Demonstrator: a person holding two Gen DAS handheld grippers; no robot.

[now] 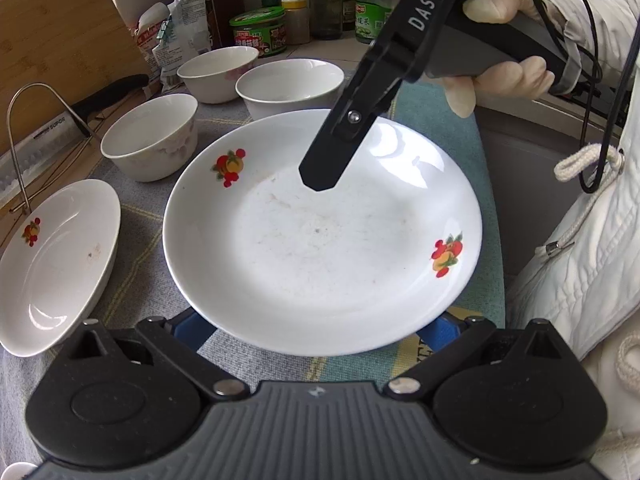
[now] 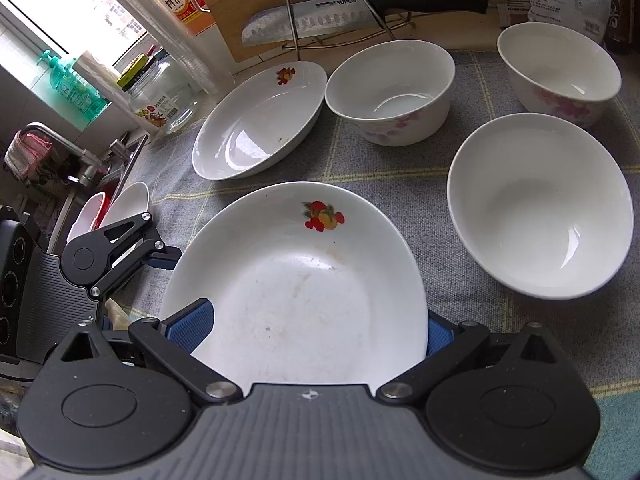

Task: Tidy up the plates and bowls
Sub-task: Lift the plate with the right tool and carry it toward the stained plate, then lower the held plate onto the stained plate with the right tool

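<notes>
Nearest the right gripper (image 2: 308, 340), the fruit-print plate (image 2: 296, 280) sits between its two blue pads (image 2: 192, 328) – the jaws are spread wide, one pad at each side of the near rim, and it is not clear that either presses the rim. So released, straddling rather than grasping. The left wrist view shows the right gripper (image 1: 320, 180) from outside, its black tip hanging over the plate (image 1: 320, 232) well.

The left gripper (image 1: 316, 336) is in the same pose: jaws wide, blue pads mostly hidden under the plate's near rim, no clamp visible. The plate lies on the checked cloth (image 1: 140, 240) just ahead of both tools.

Risks, judged from here:
- Glazed rim, pads at its sides – a close there likely squeezes the plate forward, out of the jaws.
- A pinch on one edge only would tip the plate and it could drop back on the cloth.
- Both tools crowd one plate, so linkages may knock together.

Just ahead-left of the right gripper lies the second fruit-print plate (image 2: 260, 120), tilted with one edge raised – stacking onto it could rock it. Ahead-right sits the plain white bowl (image 2: 540, 208), near enough for a sliding plate to strike. Further ahead stand two floral bowls (image 2: 392, 92), and beyond them a knife (image 2: 360, 16) on a wire rack.
</notes>
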